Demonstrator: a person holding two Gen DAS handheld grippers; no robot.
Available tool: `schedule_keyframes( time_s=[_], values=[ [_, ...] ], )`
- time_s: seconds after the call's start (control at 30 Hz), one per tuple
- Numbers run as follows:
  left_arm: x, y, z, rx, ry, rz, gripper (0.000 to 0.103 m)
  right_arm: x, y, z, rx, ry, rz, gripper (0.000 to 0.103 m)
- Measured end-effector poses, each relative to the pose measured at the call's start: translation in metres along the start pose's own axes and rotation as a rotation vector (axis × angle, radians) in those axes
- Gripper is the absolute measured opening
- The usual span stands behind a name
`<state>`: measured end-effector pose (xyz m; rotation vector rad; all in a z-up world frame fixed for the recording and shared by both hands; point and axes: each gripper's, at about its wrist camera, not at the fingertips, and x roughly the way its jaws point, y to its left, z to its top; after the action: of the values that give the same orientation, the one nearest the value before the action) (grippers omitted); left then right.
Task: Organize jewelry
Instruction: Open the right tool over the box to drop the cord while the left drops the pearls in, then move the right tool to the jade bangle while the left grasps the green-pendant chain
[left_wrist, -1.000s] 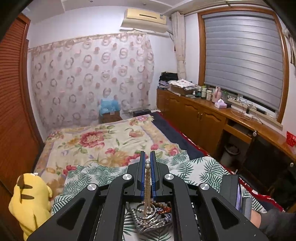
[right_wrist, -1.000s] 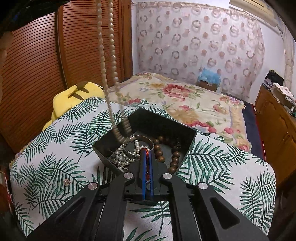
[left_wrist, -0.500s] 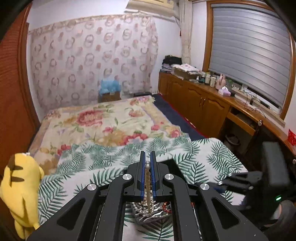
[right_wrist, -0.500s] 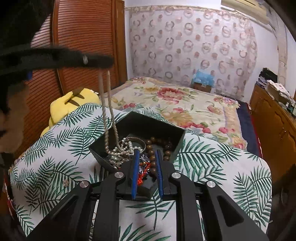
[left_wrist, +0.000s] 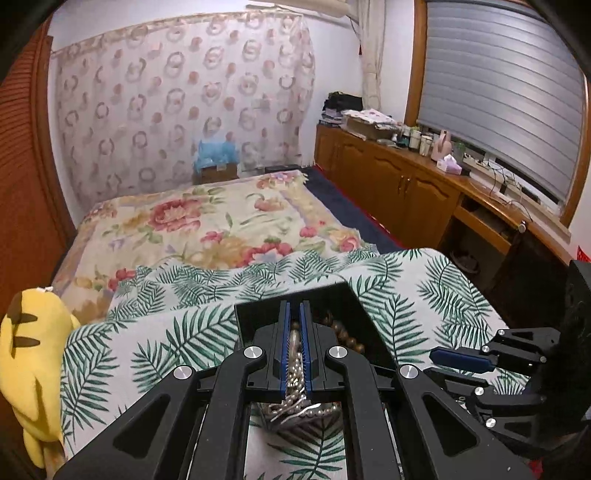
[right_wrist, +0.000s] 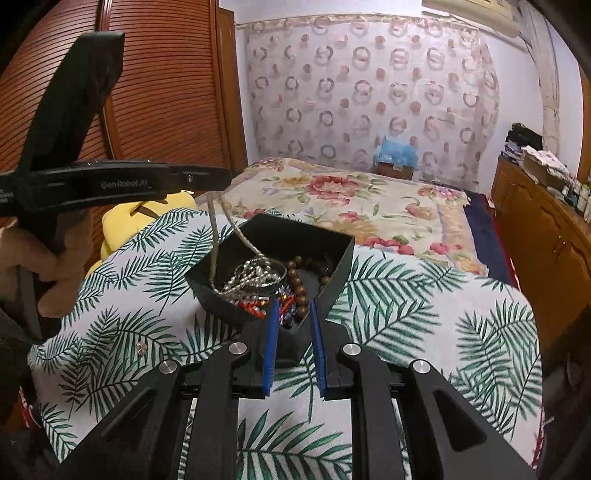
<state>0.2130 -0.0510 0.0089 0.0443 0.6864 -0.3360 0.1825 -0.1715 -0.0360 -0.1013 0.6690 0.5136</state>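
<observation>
The left gripper (left_wrist: 294, 347) angles downward at the lower middle of its own view, jaws clamped on a pearl strand (left_wrist: 294, 363). A hand (right_wrist: 44, 266) grips its handle at the left edge of the right wrist view. The right gripper (right_wrist: 293, 341) angles downward too, jaws parted, pressing on nothing.

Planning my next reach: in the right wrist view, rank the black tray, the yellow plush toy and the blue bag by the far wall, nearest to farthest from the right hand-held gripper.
1. Black tray: its near corner sits between the right hand-held gripper fingers.
2. Yellow plush toy: up and to the left, at the bed's edge.
3. Blue bag: far end of the bed, against the patterned curtain.
</observation>
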Motion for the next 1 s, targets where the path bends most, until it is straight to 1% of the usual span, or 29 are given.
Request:
schedule_keyframes(
  time_s=[0.13, 0.3, 0.37, 0.43, 0.5, 0.53, 0.6, 0.73, 0.77, 0.9, 0.97, 1.0],
  values=[
    [0.0, -0.002, -0.007, -0.003, 0.002, -0.001, 0.005, -0.003, 0.004, -0.007, -0.004, 0.008, -0.003, 0.019],
    [-0.001, -0.002, -0.01, 0.003, -0.001, 0.001, 0.005, -0.011, 0.011, -0.015, 0.005, 0.008, 0.018, 0.019],
    [-0.005, -0.003, -0.014, 0.003, -0.005, -0.003, 0.007, -0.014, 0.014, -0.019, 0.004, 0.01, 0.025, 0.019],
    [-0.009, -0.004, -0.019, 0.003, -0.009, -0.005, 0.012, -0.018, 0.018, -0.025, 0.002, 0.017, 0.034, 0.019],
    [-0.016, -0.005, -0.027, 0.007, -0.016, -0.006, 0.021, -0.02, 0.022, -0.032, -0.002, 0.027, 0.038, 0.019],
    [-0.018, -0.005, -0.028, 0.009, -0.019, -0.005, 0.023, -0.021, 0.024, -0.035, -0.005, 0.031, 0.039, 0.019],
    [-0.025, -0.006, -0.036, 0.014, -0.026, -0.002, 0.031, -0.022, 0.027, -0.042, -0.009, 0.043, 0.045, 0.019],
    [-0.033, -0.006, -0.051, 0.017, -0.016, 0.0, 0.039, -0.023, 0.033, -0.056, -0.006, 0.074, 0.061, 0.019],
    [-0.034, -0.006, -0.054, 0.016, -0.014, -0.001, 0.043, -0.022, 0.034, -0.059, -0.006, 0.083, 0.066, 0.019],
    [-0.04, -0.004, -0.072, -0.002, -0.001, -0.007, 0.054, -0.023, 0.044, -0.074, -0.019, 0.118, 0.086, 0.019],
    [-0.041, -0.003, -0.082, -0.008, 0.011, -0.003, 0.061, -0.023, 0.046, -0.08, -0.022, 0.134, 0.092, 0.019],
    [-0.041, -0.003, -0.087, -0.01, 0.018, -0.003, 0.061, -0.023, 0.049, -0.083, -0.025, 0.142, 0.094, 0.019]
  ],
)
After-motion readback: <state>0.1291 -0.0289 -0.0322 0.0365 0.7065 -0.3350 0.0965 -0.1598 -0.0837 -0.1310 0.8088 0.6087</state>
